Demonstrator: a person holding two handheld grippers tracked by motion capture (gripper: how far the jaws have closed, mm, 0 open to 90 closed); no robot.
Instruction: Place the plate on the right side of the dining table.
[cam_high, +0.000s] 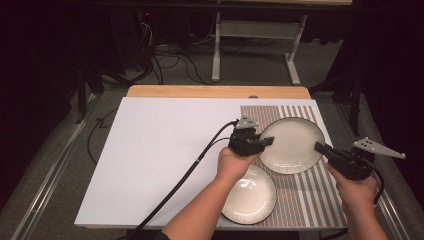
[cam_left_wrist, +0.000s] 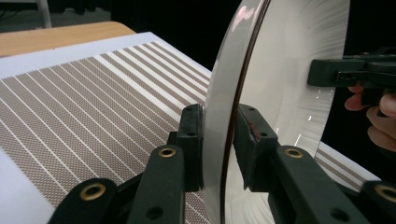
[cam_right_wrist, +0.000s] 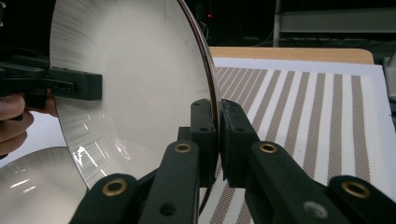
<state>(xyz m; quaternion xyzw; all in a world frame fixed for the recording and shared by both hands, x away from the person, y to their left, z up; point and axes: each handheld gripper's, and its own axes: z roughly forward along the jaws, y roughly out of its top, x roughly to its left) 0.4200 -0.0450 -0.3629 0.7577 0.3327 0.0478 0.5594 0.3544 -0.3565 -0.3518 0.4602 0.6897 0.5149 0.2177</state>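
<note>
White large plate (cam_high: 292, 145) over striped placemat (cam_high: 300, 200), near its far end | right gripper (cam_high: 320, 147) clamped on right rim; left gripper (cam_high: 267, 141) straddling left rim, jaws slightly slack, grip uncertain | smaller plate (cam_high: 250, 195) lies nearer, just clear | placement unfinished, release remains | table (cam_high: 165, 150) bare leftward; mat edge close rightward.

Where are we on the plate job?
Done: the small plate lies flat at the near edge of the striped mat. In hand: the large plate is gripped at opposite rims by the left gripper and the right gripper, over the mat's far end. Whether it rests on the mat is unclear. Left, probably: settle it and release both.
</note>
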